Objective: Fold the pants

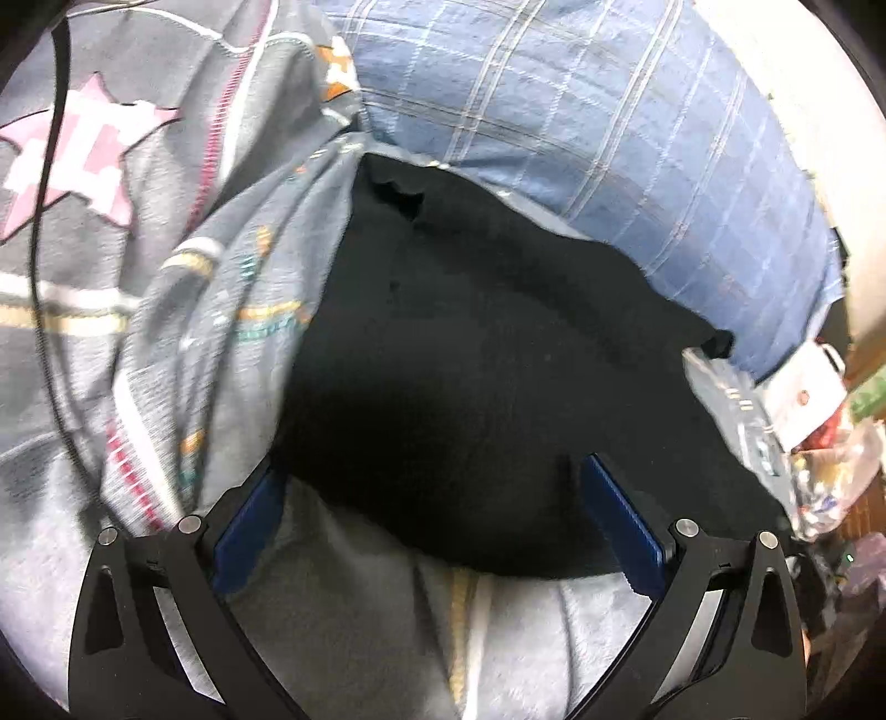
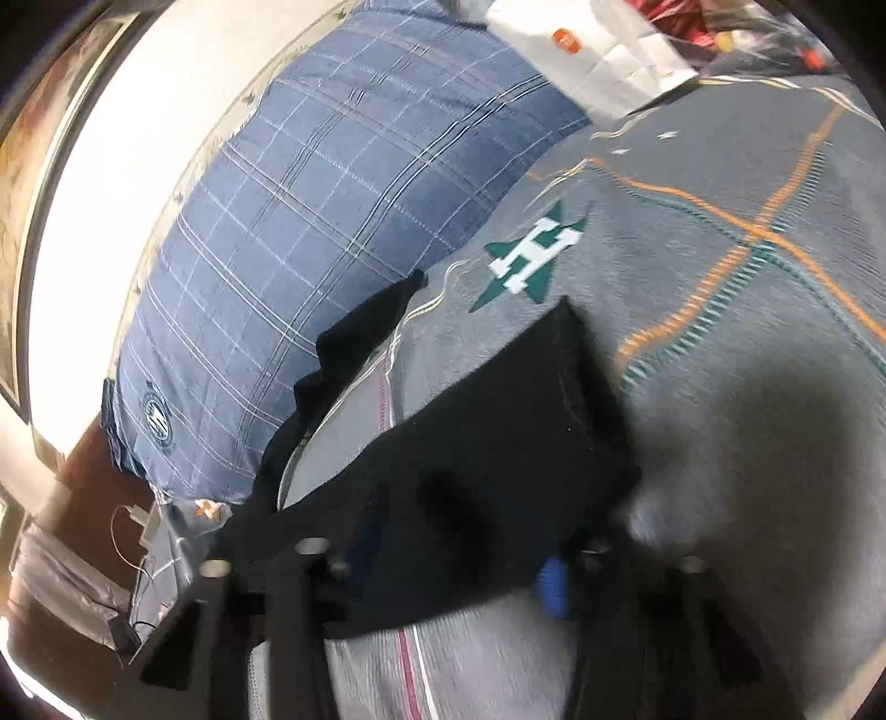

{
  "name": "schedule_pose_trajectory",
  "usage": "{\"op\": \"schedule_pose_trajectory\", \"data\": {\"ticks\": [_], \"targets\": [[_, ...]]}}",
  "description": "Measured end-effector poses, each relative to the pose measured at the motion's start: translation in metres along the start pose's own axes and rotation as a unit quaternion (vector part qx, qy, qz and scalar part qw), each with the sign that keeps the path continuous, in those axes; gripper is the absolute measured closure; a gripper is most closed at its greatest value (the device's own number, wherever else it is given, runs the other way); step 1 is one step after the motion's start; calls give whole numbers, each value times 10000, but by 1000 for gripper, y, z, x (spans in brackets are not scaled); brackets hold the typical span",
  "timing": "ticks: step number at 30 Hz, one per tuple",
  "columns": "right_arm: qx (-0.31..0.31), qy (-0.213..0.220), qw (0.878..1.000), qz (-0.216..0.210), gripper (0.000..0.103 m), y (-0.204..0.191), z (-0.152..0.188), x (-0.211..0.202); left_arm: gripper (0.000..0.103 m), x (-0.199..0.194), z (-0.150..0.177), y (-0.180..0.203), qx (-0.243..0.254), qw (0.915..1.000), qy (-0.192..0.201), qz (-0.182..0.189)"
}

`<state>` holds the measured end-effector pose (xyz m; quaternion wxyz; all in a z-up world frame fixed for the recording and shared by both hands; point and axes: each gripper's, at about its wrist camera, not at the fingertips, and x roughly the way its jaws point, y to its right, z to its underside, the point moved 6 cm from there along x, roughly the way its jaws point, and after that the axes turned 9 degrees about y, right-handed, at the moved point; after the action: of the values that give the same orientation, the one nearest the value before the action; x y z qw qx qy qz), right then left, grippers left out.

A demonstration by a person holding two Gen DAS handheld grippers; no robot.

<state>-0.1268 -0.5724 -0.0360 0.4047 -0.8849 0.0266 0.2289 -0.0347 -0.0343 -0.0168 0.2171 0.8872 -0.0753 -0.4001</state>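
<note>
Pants (image 1: pixel 470 354): black, lay on the grey patterned blanket (image 1: pixel 99 288) on a bed, just below the blue plaid pillow (image 1: pixel 581 111) — one far corner reached up onto the pillow in the right wrist view.
Left tool (image 1: pixel 426 515): fingers well apart, blue pads bare, nothing gripped; it hovered over the near edge of the pants.
Right tool (image 2: pixel 454 559): badly blurred, dark cloth draped across the fingers; could not tell whether it was clamped or apart.
Done so far: the cloth looked bunched into a broad, uneven shape, with a thicker doubled band toward the right edge — possibly one fold in, judged only from the lie.
Left to do: edges ragged, corner astray on the pillow; by my reading it needed squaring up and at least one more fold.
Clutter: white paper bag (image 2: pixel 598 50) beyond the pillow.
</note>
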Motion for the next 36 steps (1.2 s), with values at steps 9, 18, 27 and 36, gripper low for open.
{"op": "schedule_pose_trajectory", "data": {"ticks": [9, 18, 27, 36], "targets": [[-233, 174, 9994, -173, 97, -20, -10, -17, 89, -29, -7, 10, 258, 9988, -38, 407], [-779, 14, 9967, -221, 97, -45, 0, -63, 89, -75, 16, -11, 386, 9986, -158, 322], [-1337, -437, 9767, 1620, 85, 2, 2, -60, 52, -79, 32, -33, 435, 9984, -315, -172], [-2512, -546, 9650, 520, 54, -88, -39, -21, 27, -96, -16, -19, 1186, 9924, 135, -301]]}}
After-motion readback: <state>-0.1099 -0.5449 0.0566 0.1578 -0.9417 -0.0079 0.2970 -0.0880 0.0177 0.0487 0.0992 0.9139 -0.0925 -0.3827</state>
